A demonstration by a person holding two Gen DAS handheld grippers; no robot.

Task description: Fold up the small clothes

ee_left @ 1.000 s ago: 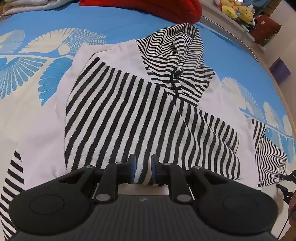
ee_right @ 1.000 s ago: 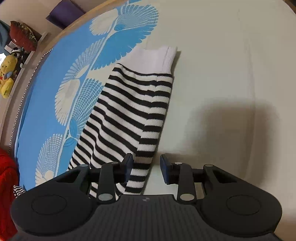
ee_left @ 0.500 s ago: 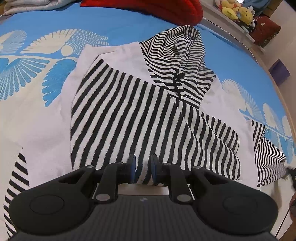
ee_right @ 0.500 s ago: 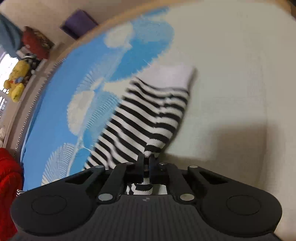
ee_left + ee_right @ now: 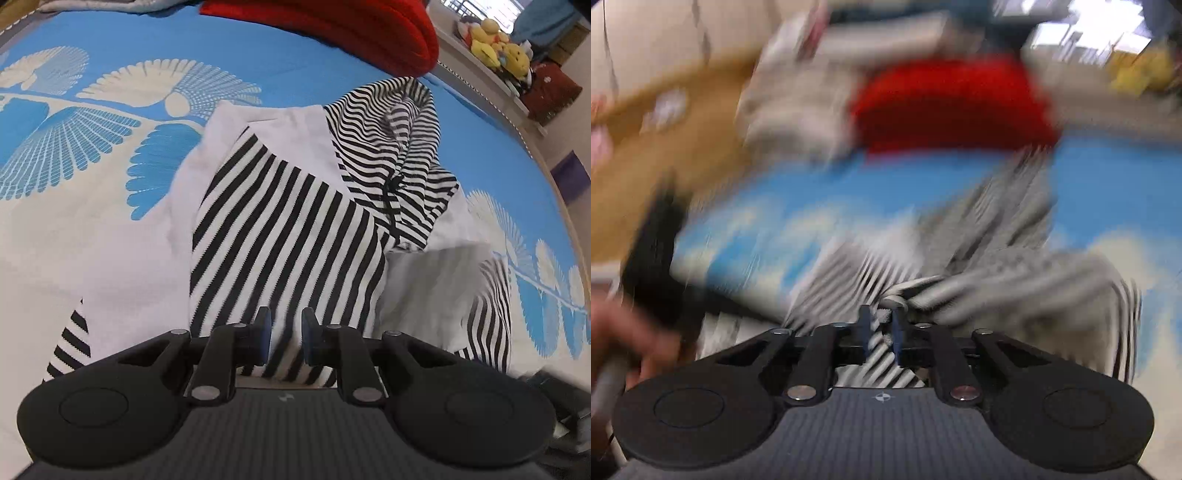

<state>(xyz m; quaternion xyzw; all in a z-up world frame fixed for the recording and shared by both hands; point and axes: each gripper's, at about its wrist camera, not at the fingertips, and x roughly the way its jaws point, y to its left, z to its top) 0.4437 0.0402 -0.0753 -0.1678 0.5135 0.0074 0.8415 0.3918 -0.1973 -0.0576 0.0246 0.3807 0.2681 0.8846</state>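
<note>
A small black-and-white striped hoodie [image 5: 280,229] lies on the blue and white bedspread, hood [image 5: 402,147] at the far side. One striped sleeve lies folded across its white body. My left gripper [image 5: 285,338] is open, just above the hoodie's near striped edge, holding nothing. My right gripper [image 5: 881,330] is shut on the other striped sleeve [image 5: 886,343] and carries it over the hoodie's body; this view is heavily blurred. In the left wrist view that sleeve [image 5: 487,291] shows lifted and blurred at the right.
A red cushion [image 5: 332,33] and grey folded cloth [image 5: 92,5] lie at the bed's far side. Stuffed toys [image 5: 495,40] sit on a shelf beyond the bed's right edge. The other gripper's black body [image 5: 653,251] and a hand [image 5: 624,332] show at left in the right wrist view.
My right gripper closed on the striped sleeve, lifted it and swung it fast toward the hoodie's body. The left gripper stayed open and drifted slightly over the near edge.
</note>
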